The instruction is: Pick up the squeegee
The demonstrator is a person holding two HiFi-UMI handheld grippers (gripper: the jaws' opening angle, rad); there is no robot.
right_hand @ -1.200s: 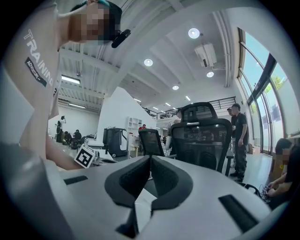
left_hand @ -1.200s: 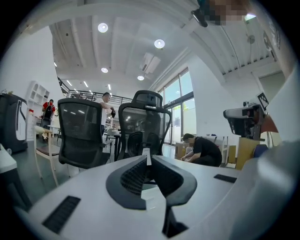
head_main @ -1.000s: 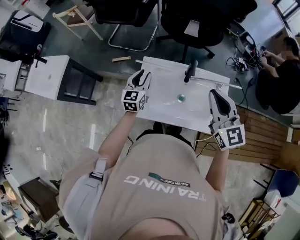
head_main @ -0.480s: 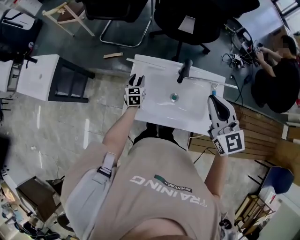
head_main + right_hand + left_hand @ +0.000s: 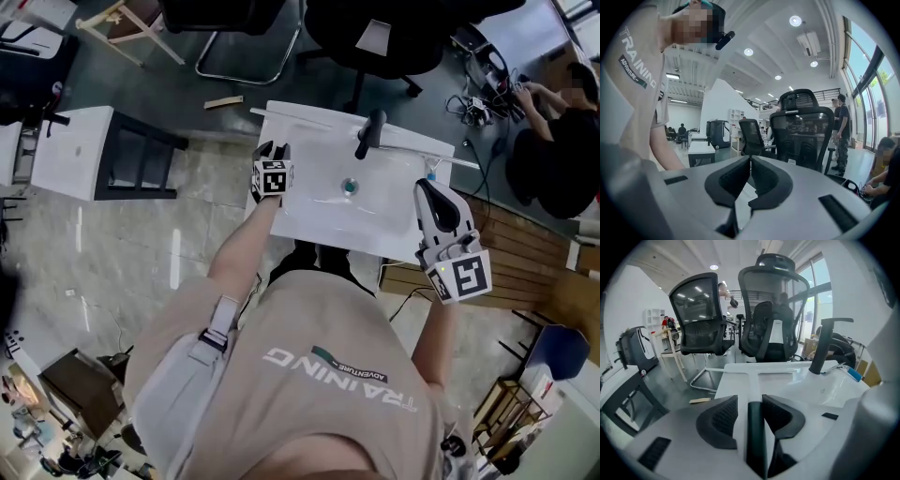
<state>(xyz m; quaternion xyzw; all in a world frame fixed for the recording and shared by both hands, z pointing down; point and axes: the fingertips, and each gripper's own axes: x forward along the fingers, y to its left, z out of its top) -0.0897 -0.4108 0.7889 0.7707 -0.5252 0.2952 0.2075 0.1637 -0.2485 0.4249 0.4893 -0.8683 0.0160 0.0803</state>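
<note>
The squeegee [image 5: 753, 378] lies along the left rim of the white sink [image 5: 319, 214]. Its white T-shaped blade end points away, and its dark handle [image 5: 755, 437] runs back between my left jaws. My left gripper [image 5: 750, 400] is open and angled down. The handle sits in the gap, close to the right pad, with a strip of white showing on its left. In the head view the left gripper [image 5: 272, 152] is at the sink's left edge, just short of the blade [image 5: 291, 118]. My right gripper [image 5: 430, 189] hovers over the sink's right edge. The right gripper [image 5: 750, 158] is shut and holds nothing.
A black faucet [image 5: 370, 136] stands at the sink's far edge, with a drain [image 5: 349, 186] in the basin and a small blue item [image 5: 431, 175] to the right. Black office chairs [image 5: 771, 315] stand beyond. A white side table [image 5: 75, 155] is to the left. A seated person [image 5: 553, 141] is at far right.
My left gripper has dropped from above the sink down to its left rim, and the handle now lies between its jaws. The right gripper has hardly shifted.
</note>
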